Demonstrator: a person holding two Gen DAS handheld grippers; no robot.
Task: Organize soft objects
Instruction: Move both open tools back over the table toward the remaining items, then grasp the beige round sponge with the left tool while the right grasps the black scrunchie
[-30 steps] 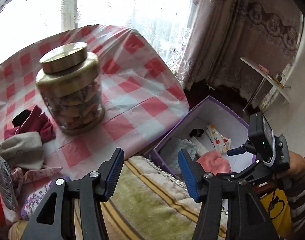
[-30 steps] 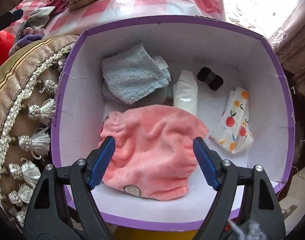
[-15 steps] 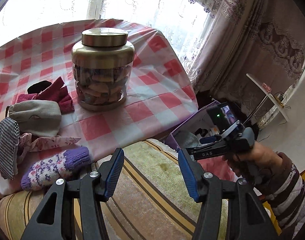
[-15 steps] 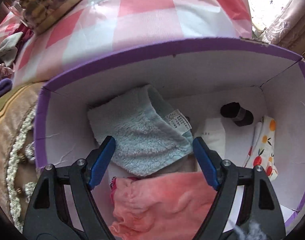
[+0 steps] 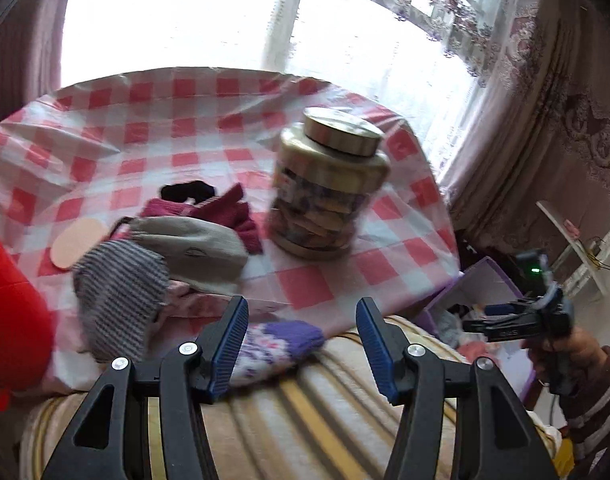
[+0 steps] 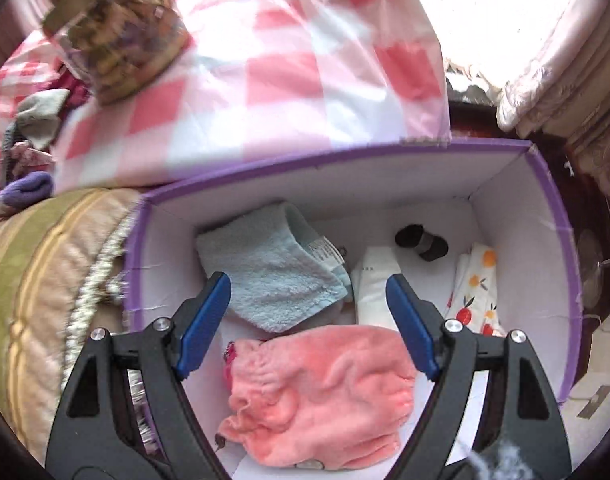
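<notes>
My left gripper (image 5: 301, 344) is open and empty, just above a purple patterned mitten (image 5: 281, 342) at the table's near edge. Behind it lie a striped grey cloth (image 5: 117, 300), a grey hat (image 5: 201, 246) and maroon gloves (image 5: 225, 210). My right gripper (image 6: 305, 324) is open and empty over the purple box (image 6: 345, 160). In the box lie a pink cloth (image 6: 317, 392), a light blue towel (image 6: 273, 272), a white pack (image 6: 375, 284), a fruit-print cloth (image 6: 477, 292) and a small black roll (image 6: 421, 240). The right gripper also shows in the left wrist view (image 5: 521, 318).
A glass jar with a gold lid (image 5: 329, 180) stands on the red-checked tablecloth (image 5: 145, 132). A round peach pad (image 5: 79, 242) lies at the left. A striped cushion (image 5: 313, 420) with tassels sits between table and box. A red object (image 5: 9, 312) is at the far left.
My left gripper has swung left and closer to the pile of clothes on the table. My right gripper has pulled back a little over the box, still open and empty.
</notes>
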